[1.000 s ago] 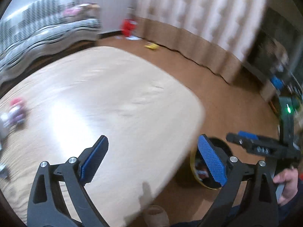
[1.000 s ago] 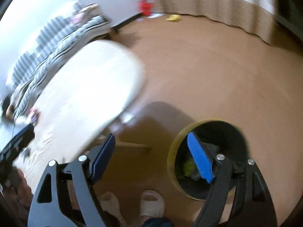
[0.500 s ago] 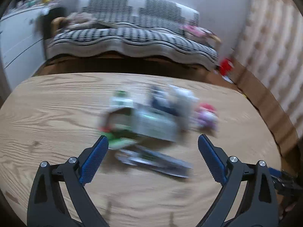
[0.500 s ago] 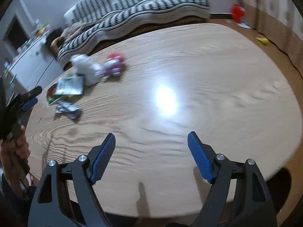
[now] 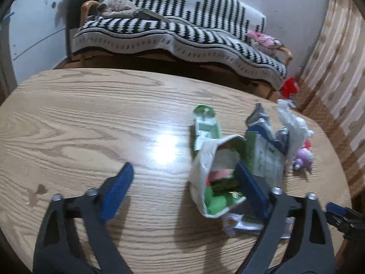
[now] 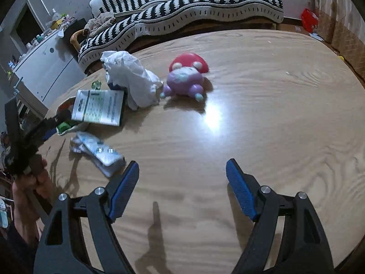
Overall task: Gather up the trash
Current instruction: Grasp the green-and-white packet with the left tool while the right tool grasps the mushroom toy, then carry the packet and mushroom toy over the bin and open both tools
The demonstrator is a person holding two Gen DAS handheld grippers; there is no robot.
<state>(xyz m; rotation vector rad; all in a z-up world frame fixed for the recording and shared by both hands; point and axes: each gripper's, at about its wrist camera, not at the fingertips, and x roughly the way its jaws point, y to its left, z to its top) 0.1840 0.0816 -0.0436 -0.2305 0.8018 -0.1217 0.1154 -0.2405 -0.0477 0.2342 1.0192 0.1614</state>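
Note:
A heap of trash lies on the wooden table (image 5: pixel 91 118): an open white-and-green wrapper (image 5: pixel 212 171), a flat printed packet (image 6: pixel 99 107), a crumpled white bag (image 6: pixel 132 80) and a silvery wrapper (image 6: pixel 100 153). My left gripper (image 5: pixel 184 182) is open just above the table, its right finger against the open wrapper. My right gripper (image 6: pixel 182 187) is open and empty over bare table, with the silvery wrapper just left of its left finger. The left gripper also shows in the right wrist view (image 6: pixel 45 125) by the heap.
A purple and red plush toy (image 6: pixel 184 77) lies beside the white bag. A black-and-white striped sofa (image 5: pixel 182 29) stands behind the table. A white cabinet (image 6: pixel 43 66) is at the left. Curtains (image 5: pixel 337 68) hang at the right.
Both grippers swung from the bin on the floor back over the table. The left one has closed in on the trash heap. Both stayed open.

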